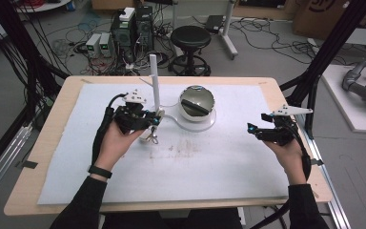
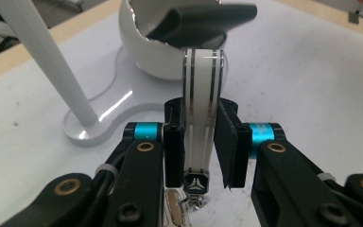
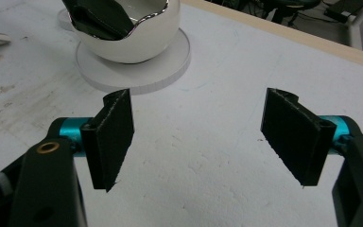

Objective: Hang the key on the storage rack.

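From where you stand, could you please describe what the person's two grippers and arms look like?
Both the left gripper and the right gripper are black, with flat black jaw pads on bright cyan pivots, brass-coloured bushings and black screws. Each carries a grey three-cornered plate on top and trails a black cable. The person wears dark long sleeves, with a black band on the left wrist.

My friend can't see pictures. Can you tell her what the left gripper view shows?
The left gripper pinches a white strap with silver stripes between its black jaws. Behind it on the white mat stand a shiny white bowl and a slanted white post.
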`<state>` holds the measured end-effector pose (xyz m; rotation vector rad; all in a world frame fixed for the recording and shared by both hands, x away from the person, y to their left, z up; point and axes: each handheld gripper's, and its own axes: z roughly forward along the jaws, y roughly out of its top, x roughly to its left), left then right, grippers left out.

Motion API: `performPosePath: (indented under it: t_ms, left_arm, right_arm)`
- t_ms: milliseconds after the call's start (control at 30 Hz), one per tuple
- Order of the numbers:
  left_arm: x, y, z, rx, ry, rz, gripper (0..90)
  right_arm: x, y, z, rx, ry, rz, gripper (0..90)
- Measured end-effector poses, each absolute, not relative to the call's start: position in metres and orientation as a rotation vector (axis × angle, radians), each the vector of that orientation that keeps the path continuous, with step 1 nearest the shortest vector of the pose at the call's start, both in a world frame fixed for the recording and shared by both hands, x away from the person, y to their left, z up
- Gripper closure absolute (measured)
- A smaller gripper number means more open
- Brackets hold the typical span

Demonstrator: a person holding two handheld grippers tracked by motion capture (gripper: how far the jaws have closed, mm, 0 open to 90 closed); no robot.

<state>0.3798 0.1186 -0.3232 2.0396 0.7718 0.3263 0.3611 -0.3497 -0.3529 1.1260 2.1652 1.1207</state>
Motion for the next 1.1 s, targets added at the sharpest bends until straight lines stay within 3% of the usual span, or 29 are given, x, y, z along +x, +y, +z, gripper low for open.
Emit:
performPosePath:
  t_ms: [600, 1100]
  left_arm:
    - [0.417, 0.145, -0.281, 1.892, 0.795, 0.280, 74.1]
    - [0.446, 0.159, -0.283, 1.796, 0.864, 0.174, 74.1]
  right_arm:
    - [0.361, -0.351, -0.353, 1.131, 2.160, 1.125, 26.8]
    - [0.361, -0.355, -0.353, 1.140, 2.152, 1.128, 26.8]
